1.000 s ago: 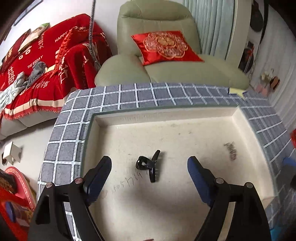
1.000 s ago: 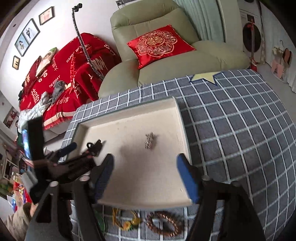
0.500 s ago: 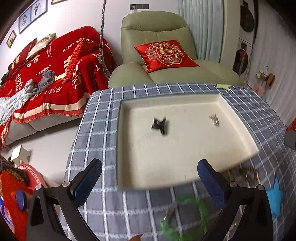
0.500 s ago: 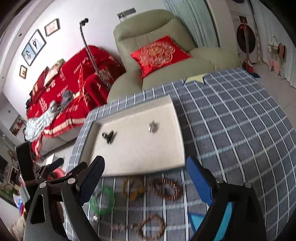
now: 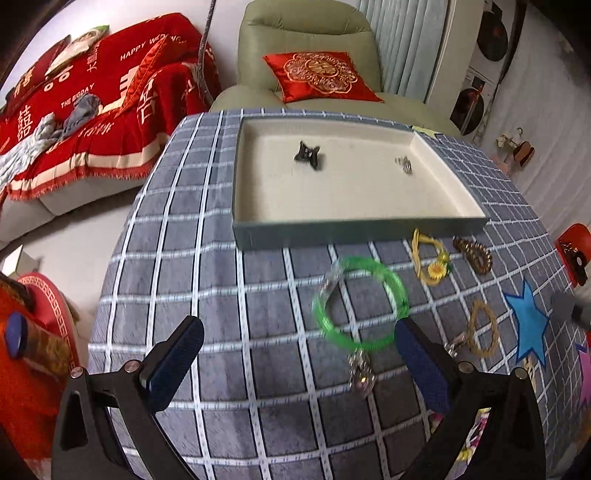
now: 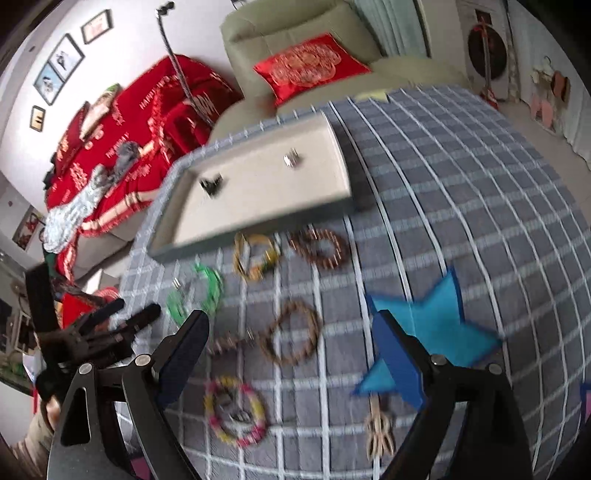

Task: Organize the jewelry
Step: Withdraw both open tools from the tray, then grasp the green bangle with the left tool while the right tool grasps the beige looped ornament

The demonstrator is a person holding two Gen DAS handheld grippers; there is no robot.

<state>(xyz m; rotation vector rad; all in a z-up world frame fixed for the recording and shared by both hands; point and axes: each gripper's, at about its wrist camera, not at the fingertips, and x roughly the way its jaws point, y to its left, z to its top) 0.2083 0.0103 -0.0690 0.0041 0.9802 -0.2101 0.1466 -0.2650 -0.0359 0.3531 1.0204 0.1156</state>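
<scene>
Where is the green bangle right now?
In the left wrist view the green bangle lies on the checked cloth, just outside the tray, left of the yellow flower piece.

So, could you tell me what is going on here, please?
A person is sorting jewelry with two handheld grippers. Both the left gripper and right gripper are open and empty above the cloth. A black clip and a small silver piece lie in the tray; the green bangle and other bracelets remain outside.

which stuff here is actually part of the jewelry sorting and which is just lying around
Part of the job: tray, black hair claw and silver piece in it; green bangle, yellow flower band, brown bead bracelets.

Just lying about: blue star, red cushion, armchair.
</scene>
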